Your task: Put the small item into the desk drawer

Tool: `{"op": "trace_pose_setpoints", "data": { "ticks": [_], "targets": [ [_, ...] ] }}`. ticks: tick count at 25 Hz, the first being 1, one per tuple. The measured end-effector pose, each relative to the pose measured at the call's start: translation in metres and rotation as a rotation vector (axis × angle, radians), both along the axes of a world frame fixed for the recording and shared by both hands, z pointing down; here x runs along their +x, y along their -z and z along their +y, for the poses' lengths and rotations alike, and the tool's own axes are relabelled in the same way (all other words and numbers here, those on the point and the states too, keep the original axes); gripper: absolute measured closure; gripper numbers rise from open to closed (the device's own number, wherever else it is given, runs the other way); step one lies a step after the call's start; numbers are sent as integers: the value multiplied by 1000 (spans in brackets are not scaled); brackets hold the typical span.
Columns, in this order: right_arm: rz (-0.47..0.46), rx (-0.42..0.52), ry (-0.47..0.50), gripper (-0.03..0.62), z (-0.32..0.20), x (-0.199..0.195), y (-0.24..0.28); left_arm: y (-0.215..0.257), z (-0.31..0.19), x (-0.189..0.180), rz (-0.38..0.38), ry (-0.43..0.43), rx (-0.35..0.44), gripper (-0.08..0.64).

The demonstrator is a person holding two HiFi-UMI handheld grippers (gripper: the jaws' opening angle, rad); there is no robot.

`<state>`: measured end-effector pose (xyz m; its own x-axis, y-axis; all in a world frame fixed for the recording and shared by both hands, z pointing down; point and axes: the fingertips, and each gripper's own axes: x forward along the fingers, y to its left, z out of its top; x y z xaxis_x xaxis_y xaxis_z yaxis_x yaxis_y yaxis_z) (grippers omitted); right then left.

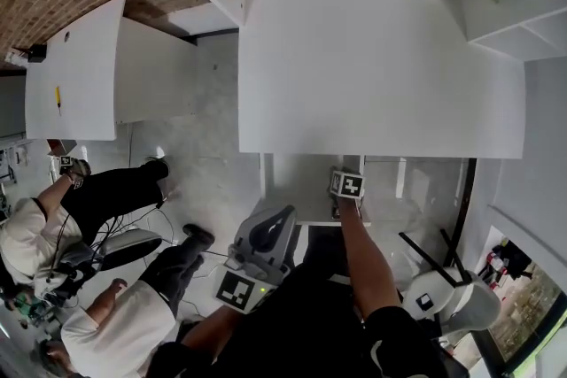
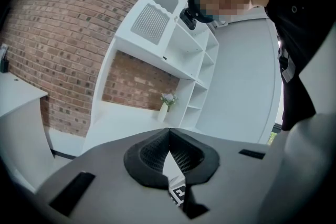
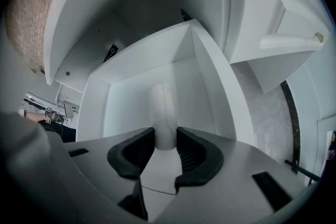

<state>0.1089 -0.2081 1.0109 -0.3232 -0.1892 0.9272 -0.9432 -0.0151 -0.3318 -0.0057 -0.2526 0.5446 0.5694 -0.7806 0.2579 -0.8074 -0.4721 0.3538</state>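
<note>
Centre of right gripper view: right gripper (image 3: 166, 147) pinches the white cylindrical item (image 3: 164, 107) within the open desk drawer (image 3: 215, 86). Left gripper (image 2: 169, 153) is pressed together and empty. Risk: once released, the round item could roll or tip against the drawer wall.

You wear black clothes (image 1: 306, 314) with short sleeves (image 1: 400, 339), low in the head view. Your left tool (image 2: 169, 139) and right tool (image 3: 166, 144) are grey with black ribbed pads (image 3: 197, 152). Each has a cube (image 1: 237, 289) with black-and-white squares.
</note>
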Motion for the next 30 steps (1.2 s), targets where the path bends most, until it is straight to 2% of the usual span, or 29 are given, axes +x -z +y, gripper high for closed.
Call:
{"op": "trace_pose_setpoints", "data": {
  "ticks": [17, 25, 30],
  "targets": [
    [42, -80, 11, 431, 10, -2, -24, -11, 5, -10, -13, 15, -31, 537],
    [45, -73, 10, 416, 12, 0, -16, -2, 12, -14, 2, 19, -19, 537],
    [50, -61, 6, 414, 12, 5, 6, 20, 19, -20, 26, 24, 20, 537]
  ]
}}
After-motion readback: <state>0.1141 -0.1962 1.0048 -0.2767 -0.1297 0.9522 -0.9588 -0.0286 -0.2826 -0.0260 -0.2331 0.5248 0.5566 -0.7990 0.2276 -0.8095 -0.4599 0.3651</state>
